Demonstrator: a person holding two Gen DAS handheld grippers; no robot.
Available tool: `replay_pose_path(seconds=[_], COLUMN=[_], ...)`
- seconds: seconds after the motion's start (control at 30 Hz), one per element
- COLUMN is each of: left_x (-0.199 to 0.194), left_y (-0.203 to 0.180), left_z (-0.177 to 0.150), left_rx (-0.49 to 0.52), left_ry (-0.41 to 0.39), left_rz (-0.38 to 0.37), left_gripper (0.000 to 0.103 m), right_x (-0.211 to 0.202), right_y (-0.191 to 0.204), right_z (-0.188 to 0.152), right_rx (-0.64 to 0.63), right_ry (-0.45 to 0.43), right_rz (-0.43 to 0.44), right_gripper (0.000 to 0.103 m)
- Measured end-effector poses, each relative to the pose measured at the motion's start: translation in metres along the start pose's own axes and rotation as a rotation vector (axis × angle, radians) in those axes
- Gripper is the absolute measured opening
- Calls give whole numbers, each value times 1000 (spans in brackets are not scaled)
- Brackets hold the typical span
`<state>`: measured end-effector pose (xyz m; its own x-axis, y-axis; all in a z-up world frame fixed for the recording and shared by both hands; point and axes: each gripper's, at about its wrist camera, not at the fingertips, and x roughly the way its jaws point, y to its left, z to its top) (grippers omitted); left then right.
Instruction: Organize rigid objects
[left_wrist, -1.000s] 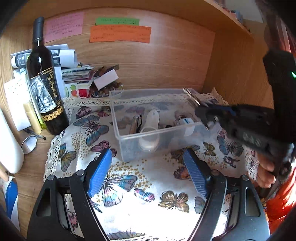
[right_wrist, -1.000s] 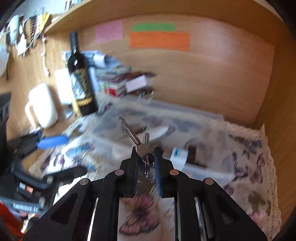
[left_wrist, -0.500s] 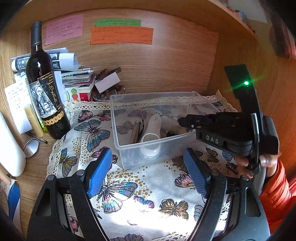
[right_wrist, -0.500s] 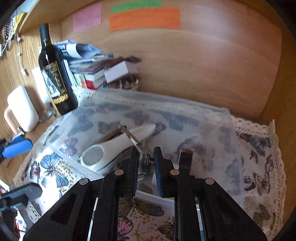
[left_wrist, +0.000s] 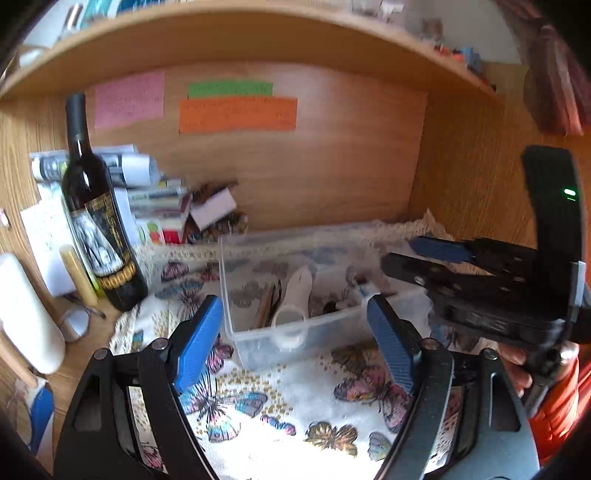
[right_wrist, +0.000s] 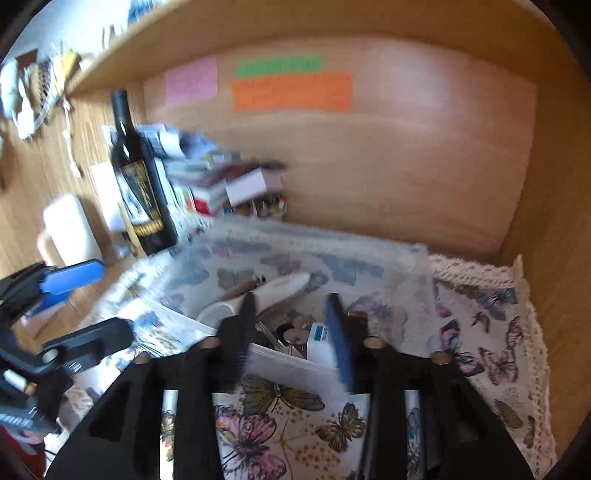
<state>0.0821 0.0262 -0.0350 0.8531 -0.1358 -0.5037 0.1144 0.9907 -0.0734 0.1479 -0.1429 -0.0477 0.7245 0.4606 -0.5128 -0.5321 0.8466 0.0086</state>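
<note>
Half a second ago the right gripper (right_wrist: 291, 317) had its jaws pinched on a bunch of keys above the clear plastic box (left_wrist: 258, 343); now those jaws stand spread with nothing between them, and the keys cannot be told apart in the blurred clutter on the box floor. The left gripper (left_wrist: 295, 339) is spread wide as before, empty, hovering over the butterfly cloth (left_wrist: 295, 398) that covers the bench, but its view now looks higher, showing more of the shelf (left_wrist: 258, 33) overhead. In the left wrist view, from left to right: the wine bottle (left_wrist: 96, 218) stands upright at ten o'clock from the jaws, the box sits at twelve o'clock just beyond the fingertips, and the right gripper (left_wrist: 413, 254) reaches in over the box's right rim at two o'clock. Inside the box a white shoehorn-like piece (left_wrist: 295, 295) lies lengthwise beside a dark pen-like item. In the right wrist view the box's near wall lies between the spread jaws, with a small white device (right_wrist: 319, 341) just inside the right-hand one and the left gripper (right_wrist: 74, 295) at nine o'clock.
</note>
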Motion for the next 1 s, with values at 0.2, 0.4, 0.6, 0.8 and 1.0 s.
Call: replay_pose_path(seconds=[0.2,0.4,0.6,0.8,1.0], left_x=[-26,-54,-71,-81,-87], left_y=[-10,-15,-18,-16,-16], left_z=[13,17,15,13,12], left_rx=[13,5,1,-17,-16], left_ry=[-120,-207,-240,-256,-266], left_rz=[15,6,21,36,48], left_gripper=[95,101,103,103,103], right_x=[-52,-81,-97,-113,-120], right_y=[6,2,3,8,10], right_z=[4,1,-8,-13,-15], right_rx=[-4,52,65,52,49], right_ry=[-144,-226,-251,-280,-295], right_rz=[-49,-92,-124,-125,-124], right_gripper=[86,103,103,103,103])
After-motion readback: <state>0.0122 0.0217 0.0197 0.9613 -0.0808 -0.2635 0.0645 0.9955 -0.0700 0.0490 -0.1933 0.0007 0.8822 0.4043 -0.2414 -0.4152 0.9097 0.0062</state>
